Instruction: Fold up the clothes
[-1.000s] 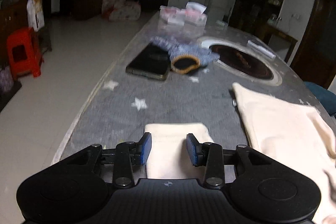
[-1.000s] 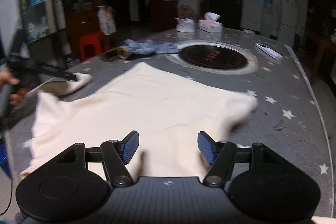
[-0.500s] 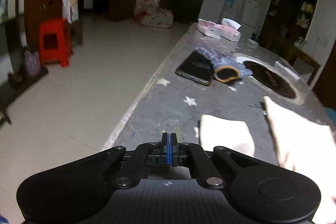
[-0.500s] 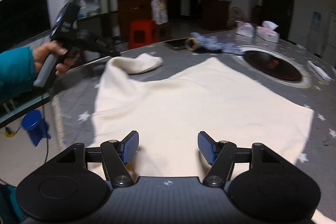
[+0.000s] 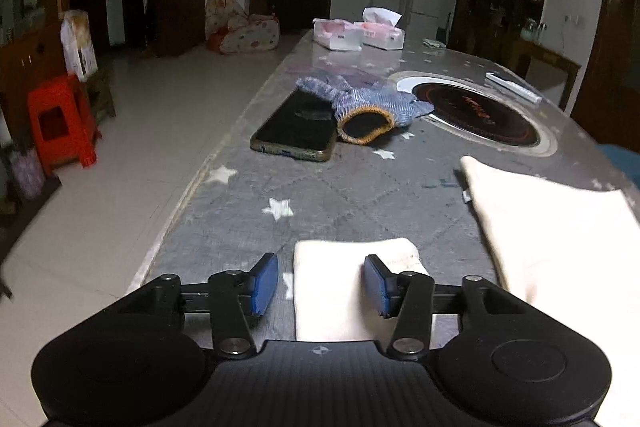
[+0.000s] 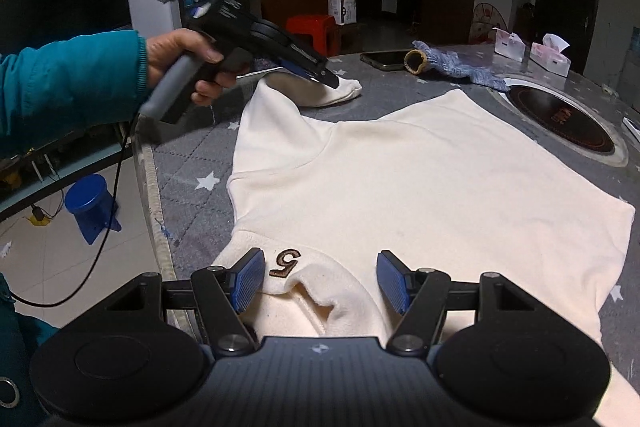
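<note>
Only sleeve cuff (image 5: 352,291) seen between open jaws of left gripper (image 5: 320,285); whole cream sweater (image 6: 420,179) on worktop (image 6: 188,163) shown from right gripper (image 6: 320,281), jaws open, nothing gripped.

Black ribbed gripper bodies; blue ridged pads (image 6: 249,279); silver pivot screws. Left gripper (image 6: 316,73): grey handle, trailing black cable. Bare-skinned left hand (image 6: 180,57), teal sleeve (image 6: 68,87).

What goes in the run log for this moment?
left gripper: open over sleeve | right gripper: open over collar | sweater: flat, unfolded
</note>
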### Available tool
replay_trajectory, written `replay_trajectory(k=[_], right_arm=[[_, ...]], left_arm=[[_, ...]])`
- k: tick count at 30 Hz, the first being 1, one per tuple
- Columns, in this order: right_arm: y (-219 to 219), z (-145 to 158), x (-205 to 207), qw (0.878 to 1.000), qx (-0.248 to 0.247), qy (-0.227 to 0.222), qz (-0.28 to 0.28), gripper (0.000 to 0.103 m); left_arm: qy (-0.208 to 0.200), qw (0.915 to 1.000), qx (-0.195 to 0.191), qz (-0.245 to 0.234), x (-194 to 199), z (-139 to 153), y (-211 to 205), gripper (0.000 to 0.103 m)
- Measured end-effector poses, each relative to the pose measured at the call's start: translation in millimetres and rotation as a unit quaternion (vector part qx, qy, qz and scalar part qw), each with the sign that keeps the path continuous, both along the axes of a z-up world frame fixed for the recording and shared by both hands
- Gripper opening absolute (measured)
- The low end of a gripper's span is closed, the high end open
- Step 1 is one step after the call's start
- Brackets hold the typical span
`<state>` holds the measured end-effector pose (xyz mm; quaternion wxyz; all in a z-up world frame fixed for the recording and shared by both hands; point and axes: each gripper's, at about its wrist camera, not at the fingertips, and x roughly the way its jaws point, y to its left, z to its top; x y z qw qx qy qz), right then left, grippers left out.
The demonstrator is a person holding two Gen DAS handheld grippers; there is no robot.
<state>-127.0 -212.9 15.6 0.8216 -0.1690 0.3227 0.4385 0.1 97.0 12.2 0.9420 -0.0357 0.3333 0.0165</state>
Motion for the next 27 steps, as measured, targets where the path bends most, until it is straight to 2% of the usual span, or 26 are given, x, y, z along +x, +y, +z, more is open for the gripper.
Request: replay_trajectory(k=[1, 2, 7, 13, 17, 21, 24, 27], right_arm=[[-0.1, 0.1, -0.1, 1.0, 0.0, -0.001, 0.001, 0.064], [-0.2, 0.1, -0.2, 1.0, -0.001, -0.001, 0.002, 0.064], [-3.4, 1.4, 0.3, 1.0, 0.005, 0.002, -0.003, 0.064], [-14.6, 5.7, 3.2, 0.999, 0.025, 0.009, -0.027, 0.066], [-14.9, -2.0, 3.3, 0.999, 0.019, 0.031, -0.03, 0.066], [-11.1, -3.8, -6.4, 1.0, 0.011, 0.029, -0.007, 0.067], [-9.7, -3.3, -8.0, 0.999, 0.008, 0.031, -0.004, 0.068], [-8.8, -3.6, -8.2, 0.999, 0.006, 0.031, -0.005, 0.069]], left_arm=[[-0.001, 1.0, -0.01, 0.0, -1.0, 0.2, 1.6, 0.01], [0.0, 0.9997, -0.023, 0.0, -2.2, 0.6, 4.0, 0.01], [-0.034, 0.9969, -0.021, 0.068, -32.4, 10.4, 24.4, 0.008], [-0.074, 0.9825, -0.028, 0.168, -94.7, 25.6, 65.4, 0.008], [-0.079, 0.9762, -0.045, 0.197, -119.9, 21.2, 82.8, 0.008], [-0.123, 0.9744, -0.058, 0.179, -134.6, 24.5, 88.3, 0.008], [-0.171, 0.9742, -0.071, 0.128, -137.1, 40.4, 90.2, 0.01], [-0.138, 0.9784, -0.044, 0.148, -120.9, 38.1, 96.8, 0.014]])
